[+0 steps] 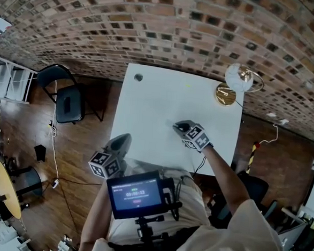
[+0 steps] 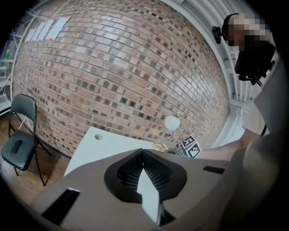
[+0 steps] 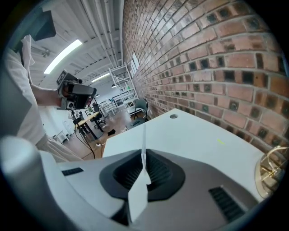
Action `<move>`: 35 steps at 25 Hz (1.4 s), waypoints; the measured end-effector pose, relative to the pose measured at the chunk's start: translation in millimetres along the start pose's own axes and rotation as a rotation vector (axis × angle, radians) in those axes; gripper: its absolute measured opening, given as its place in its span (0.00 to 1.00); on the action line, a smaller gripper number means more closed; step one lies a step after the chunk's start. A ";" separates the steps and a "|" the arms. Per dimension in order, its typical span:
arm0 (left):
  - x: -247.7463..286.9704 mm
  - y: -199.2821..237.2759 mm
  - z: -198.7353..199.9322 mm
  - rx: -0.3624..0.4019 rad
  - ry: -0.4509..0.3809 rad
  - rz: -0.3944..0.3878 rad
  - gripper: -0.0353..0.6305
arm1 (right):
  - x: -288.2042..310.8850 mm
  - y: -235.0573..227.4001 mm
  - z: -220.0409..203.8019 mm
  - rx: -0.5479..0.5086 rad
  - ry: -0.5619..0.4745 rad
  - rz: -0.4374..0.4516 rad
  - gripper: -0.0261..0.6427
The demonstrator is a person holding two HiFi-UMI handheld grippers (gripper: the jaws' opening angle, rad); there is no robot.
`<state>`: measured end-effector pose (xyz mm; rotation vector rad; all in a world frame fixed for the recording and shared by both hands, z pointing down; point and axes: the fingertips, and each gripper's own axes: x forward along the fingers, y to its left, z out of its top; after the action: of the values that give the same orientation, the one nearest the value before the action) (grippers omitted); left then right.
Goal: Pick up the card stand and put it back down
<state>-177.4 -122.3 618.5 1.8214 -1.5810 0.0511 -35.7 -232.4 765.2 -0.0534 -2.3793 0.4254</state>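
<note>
One overhead, two low; shared table [image 1: 152,111]

The table [image 1: 158,111] was smooth, matt white; the brick wall [image 1: 180,27] was rough and dull, with recessed mortar joints; the floor [image 1: 74,159] was dark wood boards with a faint sheen. The card stand [image 1: 226,94] was shiny gold-coloured metal, base and thin wire alike; its white disc looked matt, material unclear. The 2 grippers, left claw [image 2: 143,152] and right claw [image 3: 144,154], were matt grey plastic with finely ribbed black pads [image 2: 128,173].
</note>
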 end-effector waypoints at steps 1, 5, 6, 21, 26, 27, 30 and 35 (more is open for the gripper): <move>-0.7 1.2 -1.0 -0.003 0.002 0.003 0.05 | 4.8 -0.9 -4.6 0.003 0.007 0.001 0.08; -1.9 3.7 -4.3 -0.011 0.015 0.006 0.05 | 18.2 -0.6 -17.1 0.012 0.034 0.014 0.08; -2.1 3.4 -4.9 -0.011 0.020 0.004 0.05 | 20.9 -0.4 -19.2 0.014 0.038 0.015 0.08; 0.4 4.3 -12.7 -0.009 0.053 -0.008 0.05 | 54.3 -11.1 -76.0 0.083 0.100 -0.002 0.08; -1.4 3.5 -16.2 -0.009 0.061 -0.013 0.05 | 60.7 -15.0 -91.8 0.099 0.128 -0.013 0.09; -1.9 3.4 -16.5 -0.006 0.063 -0.016 0.05 | 61.4 -14.7 -91.8 0.100 0.124 -0.014 0.09; -4.0 6.0 -20.4 0.000 0.072 -0.020 0.05 | 61.6 -13.4 -93.6 0.105 0.125 -0.026 0.13; -7.3 11.3 -24.5 -0.004 0.072 -0.034 0.05 | 56.5 -13.9 -97.7 0.106 0.128 -0.084 0.31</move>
<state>-179.1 -103.1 638.7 1.8229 -1.4988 0.0964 -12.5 -208.6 873.9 0.0657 -2.2211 0.4922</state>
